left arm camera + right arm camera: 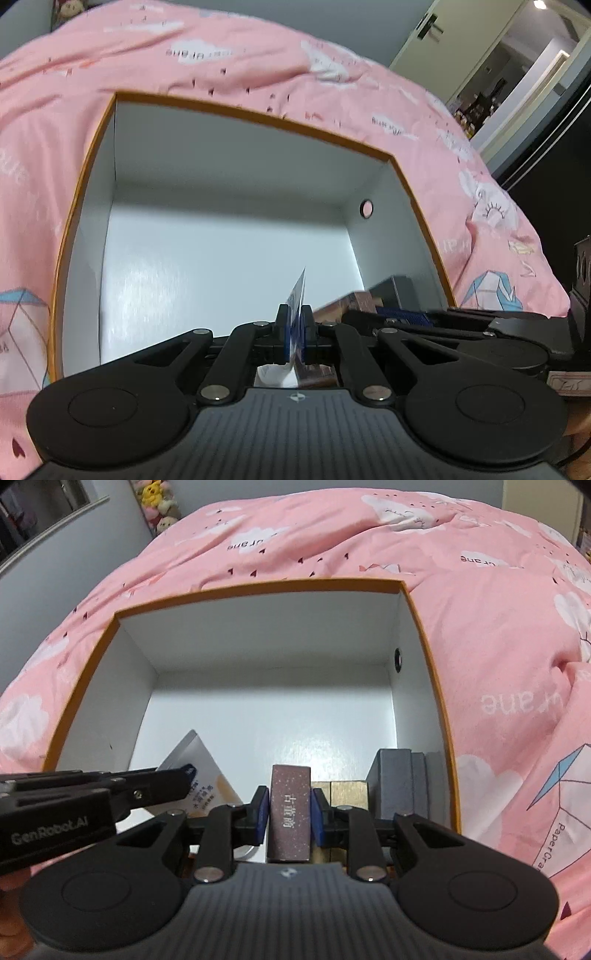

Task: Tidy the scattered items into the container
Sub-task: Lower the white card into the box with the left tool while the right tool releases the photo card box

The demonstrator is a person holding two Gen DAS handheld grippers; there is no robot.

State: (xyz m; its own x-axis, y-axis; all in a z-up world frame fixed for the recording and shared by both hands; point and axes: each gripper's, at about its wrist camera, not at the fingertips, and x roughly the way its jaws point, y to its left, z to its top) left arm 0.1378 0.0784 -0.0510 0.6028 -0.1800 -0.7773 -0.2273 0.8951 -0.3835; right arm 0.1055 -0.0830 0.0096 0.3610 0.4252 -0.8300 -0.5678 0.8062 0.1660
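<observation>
Both pairs of fingers are closed on cargo. The left gripper [294,325] is pinched nearly flat on a thin white sachet with blue and yellow print [205,771], held edge-on between its blue pads. The right gripper [289,805] clamps a slim maroon cardboard carton with pale lettering [290,808] by its long sides.

Both loads hang inside the open white cardboard box with an orange rim [258,585], which sits on a pink printed quilt [498,627]. Ahead of the fingers the box floor is bare. Just to the right of the right-hand fingers stand grey slab-shaped boxes [400,782] against the wall, with tan wooden-looking blocks [347,792] between them and the carton.

The step in hand looks like the release. It would go best with each item brought close to the floor before letting go, the carton laid beside the tan blocks, not on them, and the sachet flat on the clear floor to the left. The two grippers sit close together, so opening one at a time should avoid a knock.
</observation>
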